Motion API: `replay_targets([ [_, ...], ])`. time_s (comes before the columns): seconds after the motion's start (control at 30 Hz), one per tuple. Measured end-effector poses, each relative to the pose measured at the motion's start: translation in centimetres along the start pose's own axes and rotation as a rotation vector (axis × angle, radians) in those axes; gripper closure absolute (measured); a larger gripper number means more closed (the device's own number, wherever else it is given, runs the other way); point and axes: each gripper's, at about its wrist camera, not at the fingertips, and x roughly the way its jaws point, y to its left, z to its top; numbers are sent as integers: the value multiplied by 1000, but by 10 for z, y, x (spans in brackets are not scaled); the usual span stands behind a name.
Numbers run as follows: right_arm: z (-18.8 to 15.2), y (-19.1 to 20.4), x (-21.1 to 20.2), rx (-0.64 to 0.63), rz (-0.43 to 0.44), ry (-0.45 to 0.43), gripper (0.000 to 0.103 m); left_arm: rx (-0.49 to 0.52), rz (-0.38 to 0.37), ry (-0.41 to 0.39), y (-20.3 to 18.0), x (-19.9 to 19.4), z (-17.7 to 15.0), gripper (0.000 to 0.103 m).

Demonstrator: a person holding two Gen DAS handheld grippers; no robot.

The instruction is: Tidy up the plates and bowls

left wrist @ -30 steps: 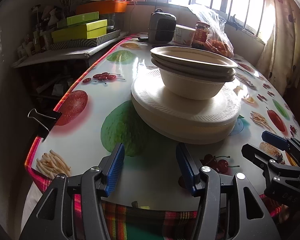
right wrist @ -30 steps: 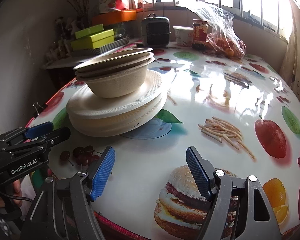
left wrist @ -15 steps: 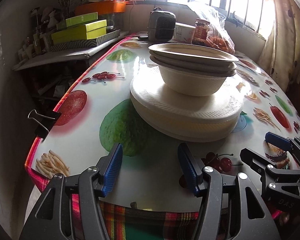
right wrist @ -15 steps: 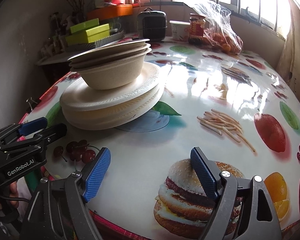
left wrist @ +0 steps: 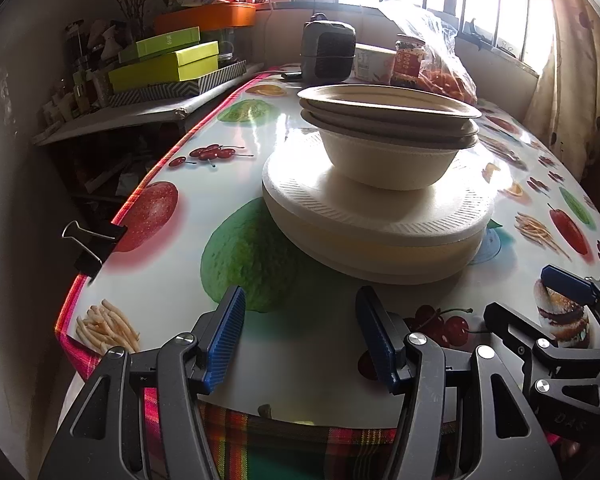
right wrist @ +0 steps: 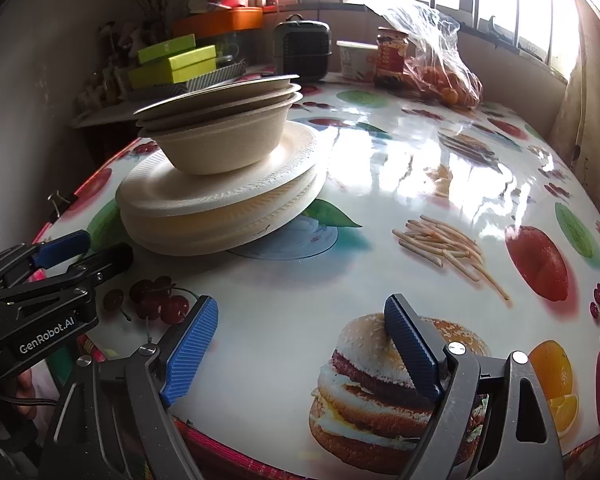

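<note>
Stack of plates (left wrist: 376, 232) with the bowls (left wrist: 388, 148) nested on top is sitting on the table (left wrist: 300, 344), at 12 o'clock from the left gripper (left wrist: 300, 336), the nearer one, jaws released and empty. From the right gripper (right wrist: 300, 344) it is lying at 11 o'clock; its jaws have just been opening, nothing between them.

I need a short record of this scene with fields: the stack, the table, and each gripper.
stack: bowls nested on a pile of plates
table: tablecloth with printed food pictures
left gripper: jaws apart, nothing between them, short of the stack
right gripper: jaws have just been opening, nothing between them
</note>
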Motion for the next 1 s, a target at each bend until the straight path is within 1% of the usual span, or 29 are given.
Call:
replay_targets([
  [1.0,0,-2,0,-2,-1,0,16,-2,6,-8,-1,-1,0,44],
])
